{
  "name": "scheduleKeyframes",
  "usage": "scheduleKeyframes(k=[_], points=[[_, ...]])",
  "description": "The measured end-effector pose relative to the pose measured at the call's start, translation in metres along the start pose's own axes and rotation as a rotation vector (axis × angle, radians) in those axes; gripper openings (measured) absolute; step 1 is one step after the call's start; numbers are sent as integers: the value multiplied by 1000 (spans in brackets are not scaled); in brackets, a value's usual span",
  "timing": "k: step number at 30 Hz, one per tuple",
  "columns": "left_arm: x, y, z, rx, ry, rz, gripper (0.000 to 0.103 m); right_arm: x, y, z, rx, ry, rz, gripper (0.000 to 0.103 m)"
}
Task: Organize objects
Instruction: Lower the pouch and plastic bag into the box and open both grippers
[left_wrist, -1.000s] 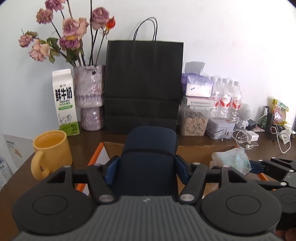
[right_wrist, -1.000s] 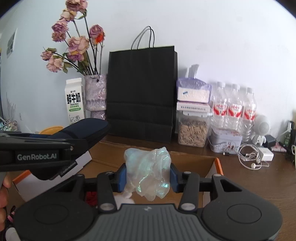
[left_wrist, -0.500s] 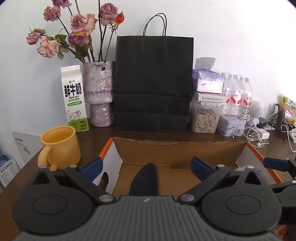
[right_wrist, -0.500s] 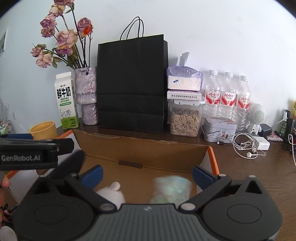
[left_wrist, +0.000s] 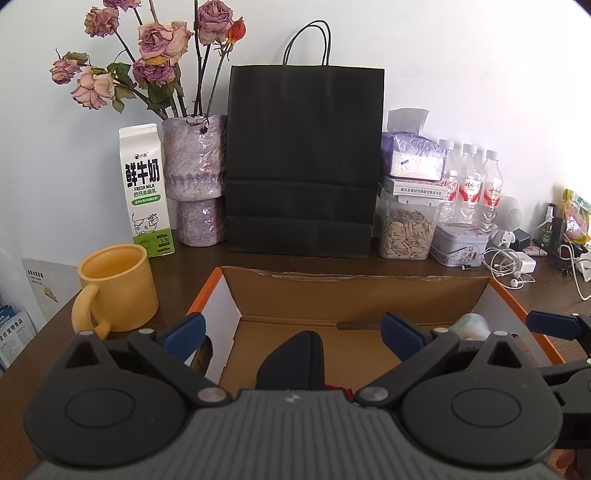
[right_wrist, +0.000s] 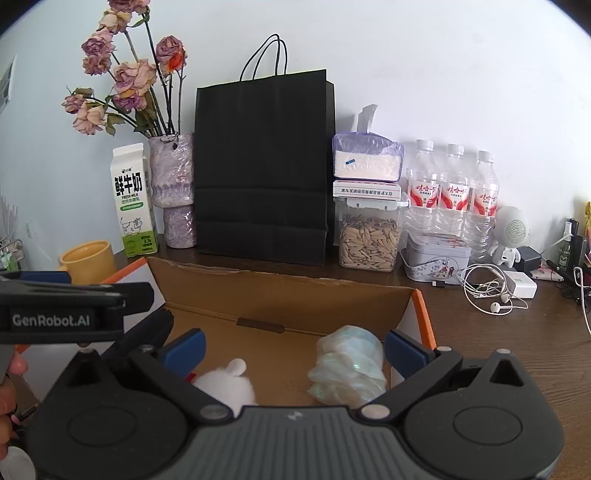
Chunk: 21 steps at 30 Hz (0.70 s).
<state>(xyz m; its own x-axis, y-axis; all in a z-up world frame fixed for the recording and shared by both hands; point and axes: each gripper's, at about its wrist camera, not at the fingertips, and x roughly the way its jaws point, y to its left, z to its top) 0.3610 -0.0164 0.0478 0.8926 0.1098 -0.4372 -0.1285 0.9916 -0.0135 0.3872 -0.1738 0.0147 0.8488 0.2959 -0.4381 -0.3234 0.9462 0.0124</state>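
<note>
My left claw (left_wrist: 291, 332) is spread wide w/ nothing in it; its jaws have just been opening. The dark blue case (left_wrist: 290, 360) lies right below, inside the cardboard box (left_wrist: 354, 284) nr its left wall, long axis along my pointing line. Right claw (right_wrist: 293, 349) likewise just opened, spread over the iridescent wrap (right_wrist: 347, 369) by the box's right wall. Both items sit w/in the box.
</note>
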Motion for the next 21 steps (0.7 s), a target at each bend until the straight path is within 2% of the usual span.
scheduleKeyframes(k=[13,21], points=[[-44,3,2,-17,-73,-32,103,-44,3,-1,-22,-63,14,103],[-79,11,-10,-25,-82,-45,103,-85,1,-14,-20,-88,27,103]])
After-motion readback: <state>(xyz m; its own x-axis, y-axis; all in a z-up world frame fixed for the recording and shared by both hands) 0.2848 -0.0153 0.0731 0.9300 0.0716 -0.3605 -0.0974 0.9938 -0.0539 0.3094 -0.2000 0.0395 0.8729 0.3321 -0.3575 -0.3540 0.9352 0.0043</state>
